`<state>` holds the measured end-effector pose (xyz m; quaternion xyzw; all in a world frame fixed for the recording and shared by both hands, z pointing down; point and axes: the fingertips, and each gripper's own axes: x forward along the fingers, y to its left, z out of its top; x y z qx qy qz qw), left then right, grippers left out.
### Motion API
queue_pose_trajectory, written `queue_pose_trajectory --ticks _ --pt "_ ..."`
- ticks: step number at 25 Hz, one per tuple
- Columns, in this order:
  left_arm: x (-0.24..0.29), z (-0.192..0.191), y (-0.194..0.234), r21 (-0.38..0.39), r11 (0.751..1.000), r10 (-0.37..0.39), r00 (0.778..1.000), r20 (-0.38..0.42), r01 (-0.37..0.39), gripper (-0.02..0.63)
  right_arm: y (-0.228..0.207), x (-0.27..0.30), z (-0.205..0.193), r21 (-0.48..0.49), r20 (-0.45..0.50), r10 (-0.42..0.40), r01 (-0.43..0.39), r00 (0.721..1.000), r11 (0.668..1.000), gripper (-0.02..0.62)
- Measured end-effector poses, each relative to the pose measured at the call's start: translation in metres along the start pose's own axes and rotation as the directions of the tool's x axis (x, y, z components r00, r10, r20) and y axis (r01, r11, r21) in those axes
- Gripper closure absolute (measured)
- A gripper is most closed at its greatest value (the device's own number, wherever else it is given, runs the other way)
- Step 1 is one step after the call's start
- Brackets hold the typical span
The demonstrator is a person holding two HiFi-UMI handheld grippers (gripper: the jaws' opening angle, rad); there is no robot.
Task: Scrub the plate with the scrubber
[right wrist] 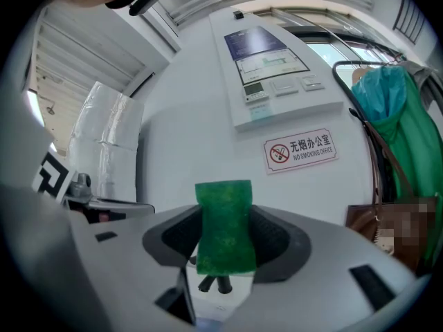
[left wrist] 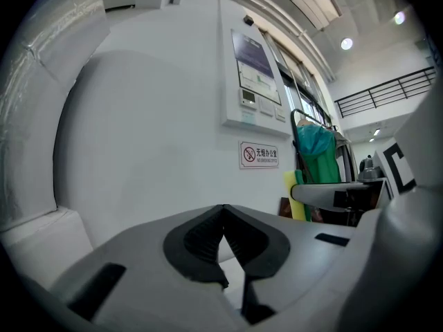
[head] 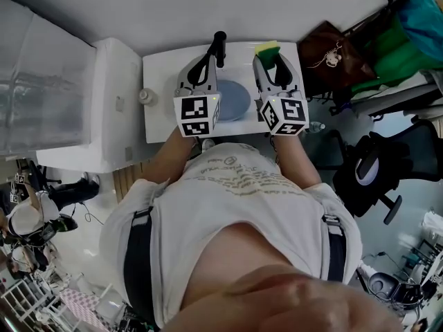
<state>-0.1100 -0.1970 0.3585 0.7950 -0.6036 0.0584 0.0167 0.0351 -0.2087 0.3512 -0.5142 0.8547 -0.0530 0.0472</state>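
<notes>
**Scrubber** (right wrist: 223,227): a rectangular sponge with a coarse green scouring face backed by yellow foam. In the right gripper view its long axis runs up and down, the green face is turned toward the camera, and its upper end stands clear above the jaw tips. In the head view (head: 267,48) it sits at the front of the right tongs, on the wall side, above the far edge of the table.

**Plate** (head: 232,99): round, smooth and pale blue-grey. It lies flat on the white table (head: 163,75) and shows between the two tongs, which partly cover it in the head view.

**Right gripper** (right wrist: 223,237): grey shell with black ribbed pads, clenched on the scrubber from both sides. It is held above the table, to the right of the plate (head: 268,57).

**Left gripper** (left wrist: 223,213): same build. Its pads are pressed together at the tips with nothing between them, and it is held above the plate's left side (head: 219,43).

**Small bottle** (head: 144,96): pale, standing at the table's left edge.

**No-smoking sign** (right wrist: 300,150): a flat rectangle fixed to the white wall.
</notes>
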Motion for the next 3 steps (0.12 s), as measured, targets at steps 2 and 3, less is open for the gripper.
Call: queue_pose_trajectory --ticks 2,3 --pt "0.0000 -0.0013 0.0012 0.000 1.000 0.001 1.000 -0.007 -0.001 0.584 0.0021 0.0020 -0.0003 0.000 0.000 0.003 -0.003 1.000 1.000 0.377" --pt "-0.0001 -0.0022 0.0016 0.000 1.000 0.001 1.000 -0.011 -0.001 0.584 0.0030 0.0029 -0.0005 0.000 0.001 0.004 -0.004 1.000 1.000 0.377"
